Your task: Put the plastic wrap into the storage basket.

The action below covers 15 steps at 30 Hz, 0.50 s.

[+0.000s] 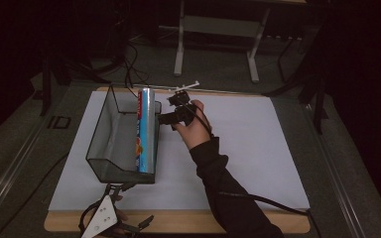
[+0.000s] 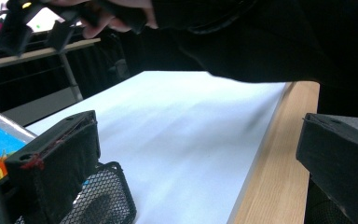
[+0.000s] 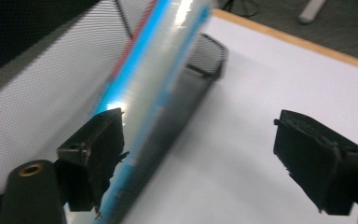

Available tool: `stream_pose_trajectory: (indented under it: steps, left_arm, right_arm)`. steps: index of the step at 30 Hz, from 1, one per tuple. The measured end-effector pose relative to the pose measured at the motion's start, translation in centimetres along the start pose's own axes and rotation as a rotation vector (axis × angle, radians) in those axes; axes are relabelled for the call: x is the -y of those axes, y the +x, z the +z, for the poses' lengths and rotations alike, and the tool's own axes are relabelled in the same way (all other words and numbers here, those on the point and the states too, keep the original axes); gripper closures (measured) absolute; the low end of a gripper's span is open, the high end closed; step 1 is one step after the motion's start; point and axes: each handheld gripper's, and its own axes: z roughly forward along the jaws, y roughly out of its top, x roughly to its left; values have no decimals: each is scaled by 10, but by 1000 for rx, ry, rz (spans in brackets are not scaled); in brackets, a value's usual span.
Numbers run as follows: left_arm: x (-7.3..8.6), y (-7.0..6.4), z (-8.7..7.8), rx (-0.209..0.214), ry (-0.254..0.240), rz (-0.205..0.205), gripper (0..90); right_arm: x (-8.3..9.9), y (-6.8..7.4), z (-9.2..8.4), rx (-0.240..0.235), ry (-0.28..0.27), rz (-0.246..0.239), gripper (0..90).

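High view: a tall blue can (image 1: 147, 130) wrapped in clear film lies lengthwise along the right wall of a black mesh basket (image 1: 110, 134) on the white sheet (image 1: 258, 148) that covers the wooden tabletop (image 1: 178, 221). My right claw (image 1: 177, 106) sits just beside the far end of that can, by the basket's far right corner, with my right hand (image 1: 194, 126) behind it. In the right gripper view its jaws stand wide apart and grip nothing; the can and the mesh wall run past the left jaw, and the white sheet shows between the two. My left claw (image 1: 121, 191) rests at the near edge of the tabletop, just beside the basket's near wall. In the left gripper view its jaws also stand wide apart, with the basket's mesh corner (image 2: 103, 198) beside the left jaw and the white sheet between them.
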Motion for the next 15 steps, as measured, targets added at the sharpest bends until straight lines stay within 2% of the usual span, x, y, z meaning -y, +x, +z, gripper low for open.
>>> stream_pose_trajectory:
  steps: [1, 4, 6, 11, 15]
  left_arm:
    - [0, 0, 1, 1, 2, 0, 1]
    - [0, 0, 1, 0, 2, -1, 1]
    - [0, -1, 2, 2, 3, -2, 1]
    - [0, -1, 1, 4, 0, -7, 1]
    - [0, 0, 1, 6, -3, -13, 1]
  right_arm:
    - [6, -14, -9, 6, -5, -7, 126]
    - [10, -22, -15, 32, -21, -13, 127]
    - [17, -35, -25, 46, -34, -10, 127]
    - [25, -45, -35, 67, -37, -18, 127]
    - [42, -61, -53, 83, -72, -29, 119]
